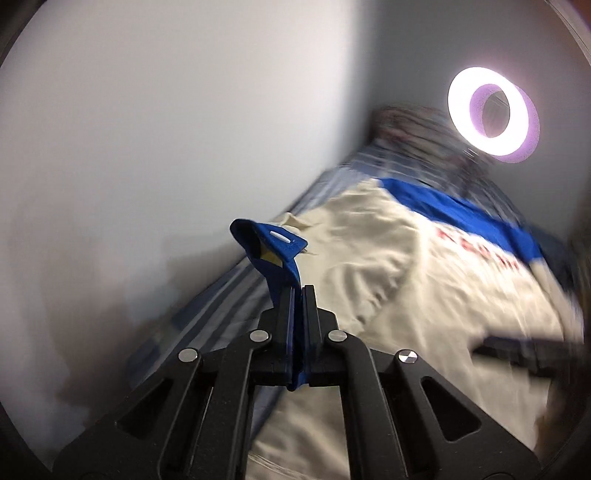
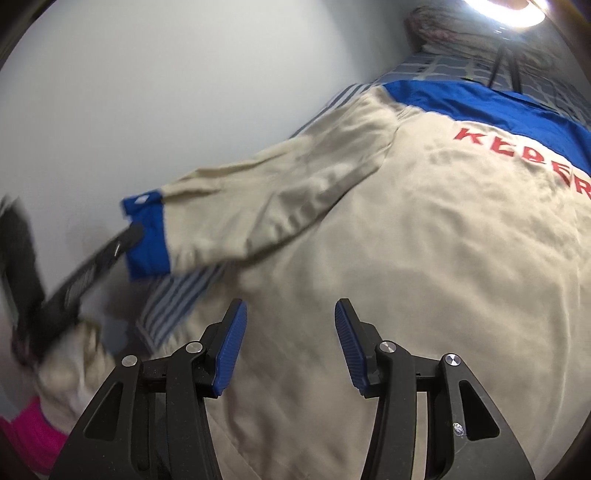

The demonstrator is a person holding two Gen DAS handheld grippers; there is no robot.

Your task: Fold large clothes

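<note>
A large beige jacket (image 2: 424, 240) with a blue shoulder band and red lettering lies back-up on a striped bed. It also shows in the left wrist view (image 1: 424, 280). My left gripper (image 1: 297, 295) is shut on the jacket's blue sleeve cuff (image 1: 273, 247) and holds it lifted above the bed. In the right wrist view that sleeve (image 2: 258, 206) stretches left to the blue cuff (image 2: 147, 236), held by the left gripper (image 2: 125, 240). My right gripper (image 2: 290, 325) is open and empty, just above the jacket's lower back.
A white wall (image 1: 166, 129) runs along the bed's far side. The blue-striped sheet (image 1: 236, 291) shows beside the jacket. A lit ring light (image 1: 493, 114) on a tripod stands at the head of the bed, near a dark bundle (image 2: 454, 26). Something pink (image 2: 26, 432) shows at lower left.
</note>
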